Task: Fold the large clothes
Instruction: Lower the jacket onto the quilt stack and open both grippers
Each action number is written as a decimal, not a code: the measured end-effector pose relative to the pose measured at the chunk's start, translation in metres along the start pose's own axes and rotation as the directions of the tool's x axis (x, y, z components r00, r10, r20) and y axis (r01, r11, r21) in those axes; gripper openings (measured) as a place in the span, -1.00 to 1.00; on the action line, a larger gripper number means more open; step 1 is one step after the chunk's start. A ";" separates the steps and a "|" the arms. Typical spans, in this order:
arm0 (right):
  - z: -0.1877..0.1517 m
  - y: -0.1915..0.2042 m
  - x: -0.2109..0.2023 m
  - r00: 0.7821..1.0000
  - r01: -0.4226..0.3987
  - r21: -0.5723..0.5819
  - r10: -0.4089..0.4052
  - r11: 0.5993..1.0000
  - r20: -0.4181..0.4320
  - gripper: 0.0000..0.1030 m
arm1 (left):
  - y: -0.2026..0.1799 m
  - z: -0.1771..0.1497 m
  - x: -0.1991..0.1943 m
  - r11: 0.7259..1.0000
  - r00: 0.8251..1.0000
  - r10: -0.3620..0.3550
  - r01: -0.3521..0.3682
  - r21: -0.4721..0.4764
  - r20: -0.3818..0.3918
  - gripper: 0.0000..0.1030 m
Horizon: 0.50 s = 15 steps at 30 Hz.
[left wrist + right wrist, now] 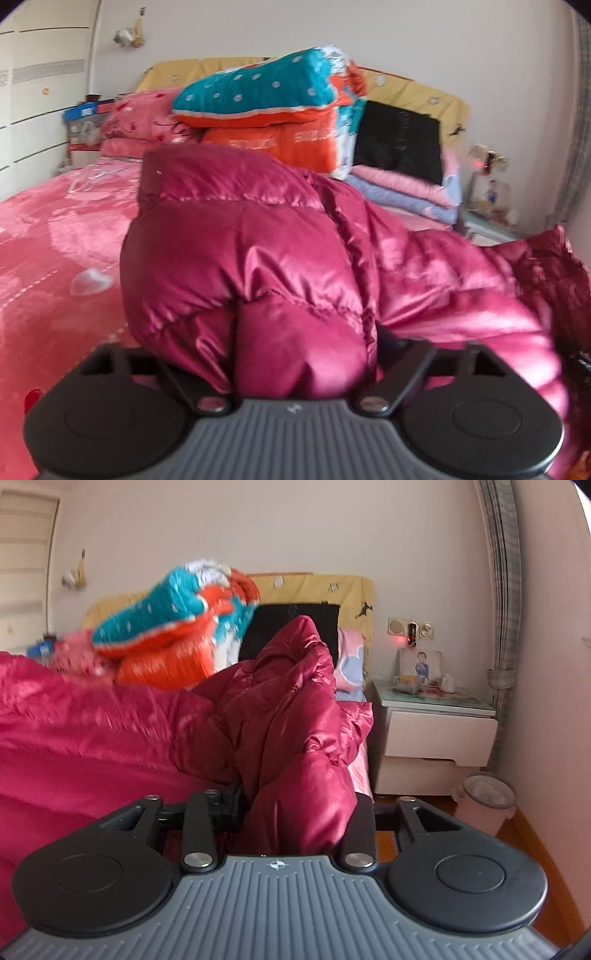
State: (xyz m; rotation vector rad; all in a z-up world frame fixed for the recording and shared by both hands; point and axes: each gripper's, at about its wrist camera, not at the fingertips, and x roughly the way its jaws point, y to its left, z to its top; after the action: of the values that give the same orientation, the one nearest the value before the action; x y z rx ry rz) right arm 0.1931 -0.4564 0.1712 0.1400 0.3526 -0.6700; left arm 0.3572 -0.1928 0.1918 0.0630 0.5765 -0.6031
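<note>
We find almost no writing to read: pale lettering runs along the orange quilt [280, 142] in the stack at the head of the bed, too blurred to make out, and a small emblem sits on each gripper's grey ribbed body.

The down jacket [258, 266] is a glossy magenta puffer, quilted in fat horizontal channels with a satin sheen. It lies bunched on the pink heart-patterned bedspread [55, 258], one thick fold rising towards the left wrist camera and the rest trailing to the right. From the right wrist camera the jacket [288, 709] heaps up in a crumpled ridge near the bed's edge, beside the white nightstand [439, 734].

A padded fold sits between the fingers of the left gripper [303, 354], whose jaws stand wide; the fingertips are hidden by fabric, so we cannot tell whether the pads press on it. The right gripper [301, 812] has a bunch of the jacket filling the gap between its partly spread jaws, fabric touching both fingers.

Behind, a teal dotted quilt [258, 86] tops the orange one, next to a black folded cloth [399, 144].
</note>
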 end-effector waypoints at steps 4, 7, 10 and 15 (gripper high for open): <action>-0.014 0.006 -0.008 0.999 0.049 -0.004 -0.049 0.999 -0.023 0.78 | 0.013 0.003 0.005 0.999 0.999 0.048 -0.047 -0.021 0.025 1.00; -0.011 0.000 -0.016 0.996 0.080 0.033 -0.079 0.996 -0.036 1.00 | 0.022 0.003 -0.007 0.996 0.994 0.087 -0.086 -0.025 0.059 1.00; -0.005 -0.010 -0.020 0.992 0.124 0.083 -0.121 0.989 -0.041 1.00 | 0.032 0.005 -0.023 0.992 0.988 0.120 -0.115 -0.048 0.100 0.99; 0.002 -0.039 -0.042 0.979 0.201 0.160 -0.202 0.966 -0.013 1.00 | 0.047 0.000 -0.065 0.973 0.961 0.228 -0.218 -0.077 0.157 0.99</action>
State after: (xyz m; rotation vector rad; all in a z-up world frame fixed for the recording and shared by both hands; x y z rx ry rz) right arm 0.1386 -0.4629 0.1881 0.2588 0.3115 -0.9006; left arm 0.3391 -0.1202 0.2211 0.0214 0.4191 -0.3668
